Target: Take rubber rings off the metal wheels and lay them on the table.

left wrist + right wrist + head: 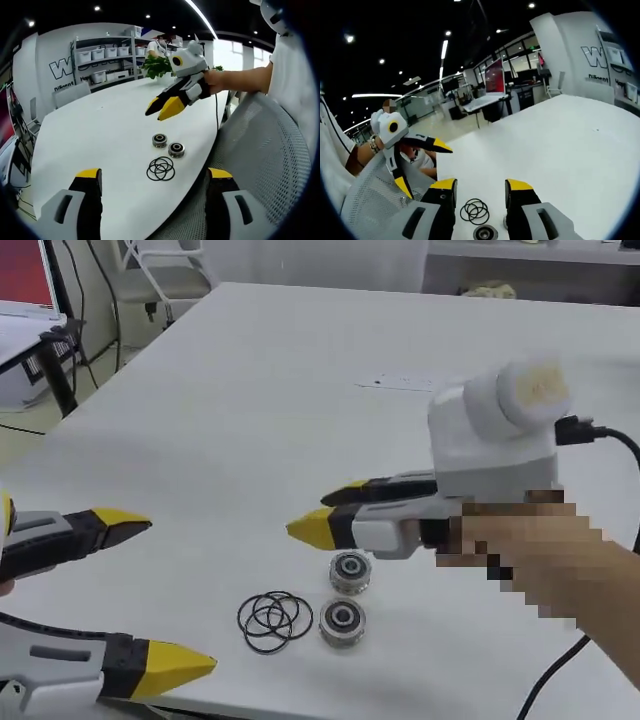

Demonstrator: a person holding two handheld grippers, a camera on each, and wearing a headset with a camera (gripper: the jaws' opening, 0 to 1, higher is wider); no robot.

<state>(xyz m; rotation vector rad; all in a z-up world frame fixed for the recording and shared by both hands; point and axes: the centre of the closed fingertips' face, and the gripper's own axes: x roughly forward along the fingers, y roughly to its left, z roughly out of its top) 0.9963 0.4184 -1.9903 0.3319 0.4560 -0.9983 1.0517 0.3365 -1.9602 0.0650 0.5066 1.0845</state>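
My left gripper [172, 595] gapes empty at the white table's [300, 390] near edge. Right of it, black rubber rings [274, 620] lie piled beside two metal wheels [342, 622], close by my right gripper [312, 512], jaws parted, empty.

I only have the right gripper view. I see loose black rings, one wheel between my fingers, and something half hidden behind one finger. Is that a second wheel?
Observer: Yes. The head view shows two metal wheels close together, a far wheel and a near wheel.
Operator: Am I touching either one?
Observer: No. The left gripper view shows the right gripper in the air beyond both wheels, touching nothing.
Operator: Is the left gripper at the rings?
Observer: No. In the head view the left gripper is wide open, short of the rings, which lie overlapping beside the near wheel.
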